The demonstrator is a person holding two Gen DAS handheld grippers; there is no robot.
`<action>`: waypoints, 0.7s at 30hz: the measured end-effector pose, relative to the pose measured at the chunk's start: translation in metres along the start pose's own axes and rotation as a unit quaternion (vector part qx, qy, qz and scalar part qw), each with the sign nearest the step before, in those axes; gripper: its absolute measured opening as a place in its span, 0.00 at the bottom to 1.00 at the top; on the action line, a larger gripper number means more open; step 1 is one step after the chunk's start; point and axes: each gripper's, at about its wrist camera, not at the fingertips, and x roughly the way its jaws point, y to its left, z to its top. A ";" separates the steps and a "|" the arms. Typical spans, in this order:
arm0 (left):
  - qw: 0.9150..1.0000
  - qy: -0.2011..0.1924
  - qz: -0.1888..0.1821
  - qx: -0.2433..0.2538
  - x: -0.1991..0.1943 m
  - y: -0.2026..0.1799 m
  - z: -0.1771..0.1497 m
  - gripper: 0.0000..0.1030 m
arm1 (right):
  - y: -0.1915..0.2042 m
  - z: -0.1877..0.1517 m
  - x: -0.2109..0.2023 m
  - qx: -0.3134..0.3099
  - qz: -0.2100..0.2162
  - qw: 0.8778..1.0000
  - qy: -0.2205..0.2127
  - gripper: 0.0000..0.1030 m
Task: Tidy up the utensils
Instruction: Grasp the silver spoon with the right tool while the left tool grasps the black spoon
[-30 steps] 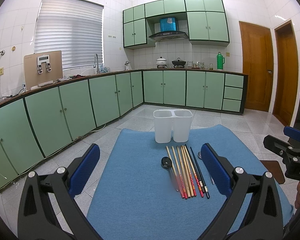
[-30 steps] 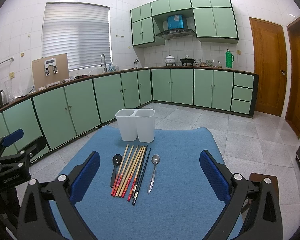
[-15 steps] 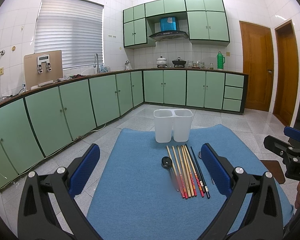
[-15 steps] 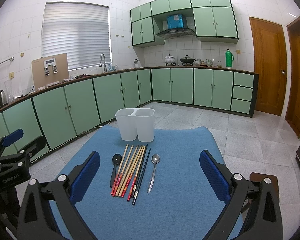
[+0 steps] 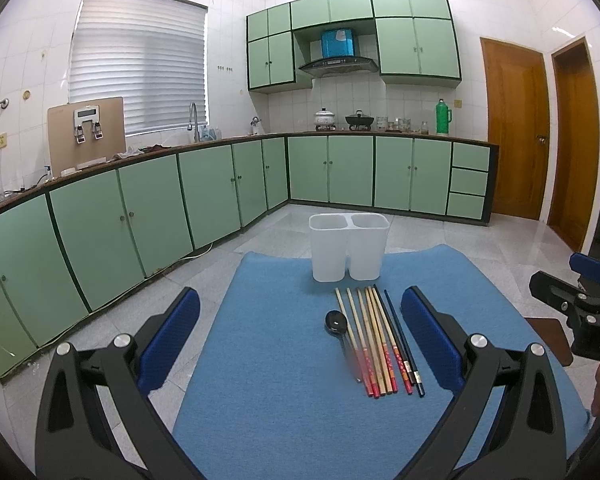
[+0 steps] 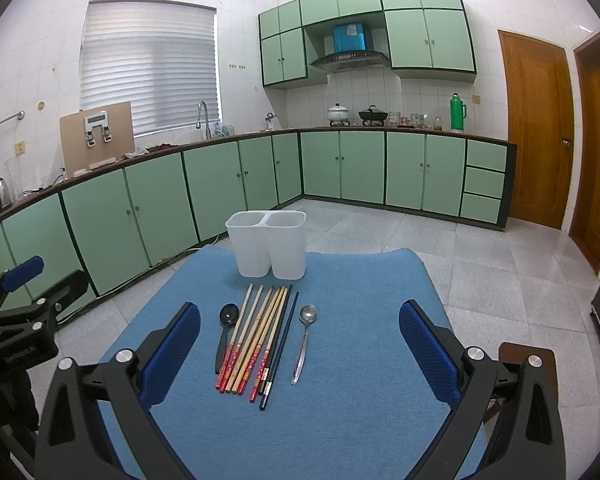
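Both tongs hang spread wide and grasping nothing, poised above the near edge of the blue mat that covers the desk. The left tongs look out over the mat with their blue pads far apart; the right tongs do the same, and each shows at the edge of the other's view.

The utensils lie ahead of the tongs in a tidy row, their handles toward the tongs and their tips toward the holder, probably so each can be pinched by the near end and lifted straight forward. From the right tongs' view, the black spoon lies nearest the left pad, just beside the bundle of chopsticks: several pale bamboo ones with red-patterned ends, packed side by side and touching, then a dark pair on the bundle's right side. The metal spoon lies a little apart, on the side toward the right pad. From the left tongs' view the right pad hides the metal spoon.

Beyond the row, near the mat's far edge, stands the white two-compartment utensil holder, upright, with nothing showing above its rims. Nothing appears sorted yet. Separating spoons from chopsticks, one kind per compartment, seems the likely aim; the tightly packed chopsticks may be awkward to pick singly.
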 end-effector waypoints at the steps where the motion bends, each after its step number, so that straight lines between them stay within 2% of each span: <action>1: 1.000 0.002 0.002 0.000 0.003 0.000 0.000 0.95 | 0.000 0.001 0.004 -0.001 -0.002 1.000 0.001 0.94; 5: 1.000 0.018 0.009 0.003 0.029 0.003 0.002 0.95 | -0.006 0.009 0.023 -0.005 -0.012 1.000 0.011 0.94; 9: 0.999 0.040 0.020 0.008 0.066 0.007 0.002 0.95 | -0.015 0.014 0.059 0.004 -0.015 0.999 0.037 0.94; 14: 0.996 0.091 0.019 0.010 0.124 0.012 -0.004 0.95 | -0.023 0.019 0.115 0.007 -0.015 0.996 0.090 0.94; 18: 0.990 0.140 0.018 0.006 0.169 0.015 -0.014 0.95 | -0.027 0.010 0.165 0.008 -0.005 0.989 0.150 0.94; 21: 0.985 0.171 0.017 0.000 0.195 0.017 -0.023 0.95 | -0.026 0.001 0.192 0.003 -0.004 0.984 0.179 0.88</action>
